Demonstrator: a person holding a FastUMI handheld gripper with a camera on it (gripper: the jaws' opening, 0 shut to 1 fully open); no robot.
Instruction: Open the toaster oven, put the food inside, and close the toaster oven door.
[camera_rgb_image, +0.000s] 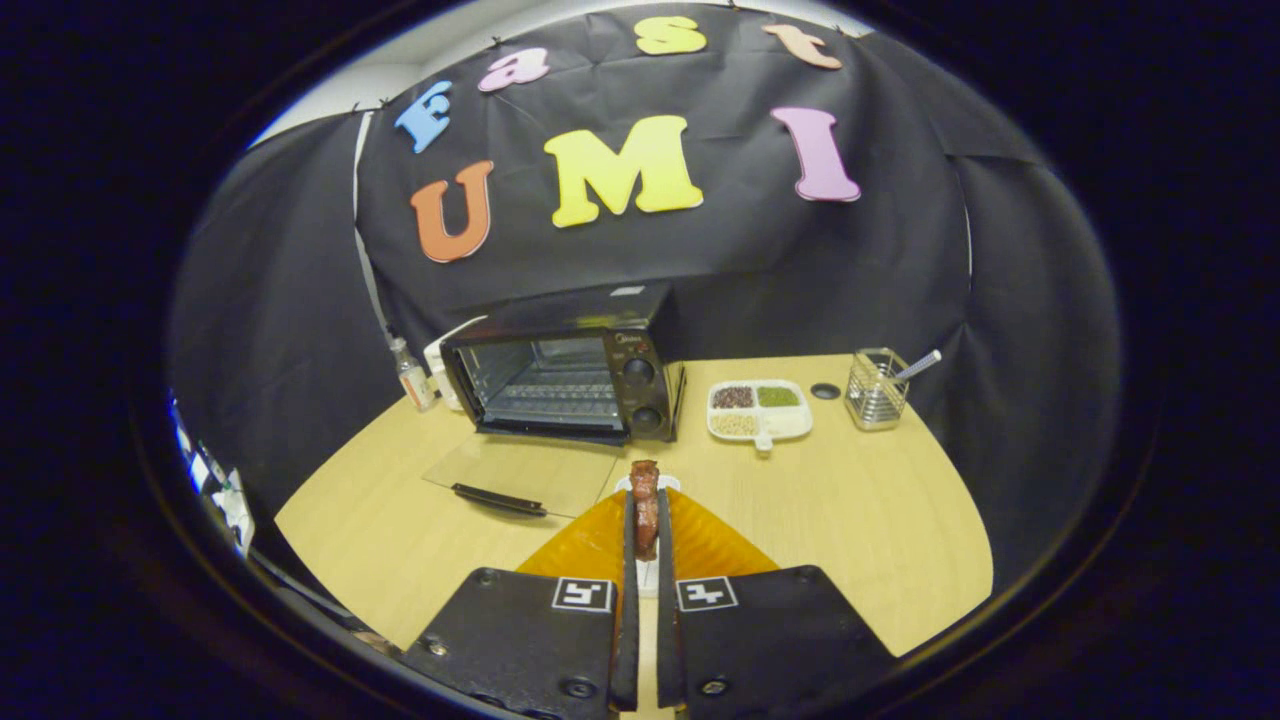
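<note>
A black toaster oven (565, 375) stands at the back of the wooden table (860, 510), left of centre. Its glass door (520, 475) lies folded down flat toward me, with its dark handle (498, 499) at the near edge. The wire rack inside shows. My gripper (646, 520) is shut on a brown piece of food (645, 505), held upright between the two fingers. The food sits just right of the open door's corner, in front of the oven's knobs. A small white plate (668, 484) peeks out just behind the food.
A white divided dish (795, 422) with dark, green and pale grains sits right of the oven. Farther right stands a wire utensil holder (876, 390) with a stick in it. A small bottle (411, 376) and a white object stand left of the oven.
</note>
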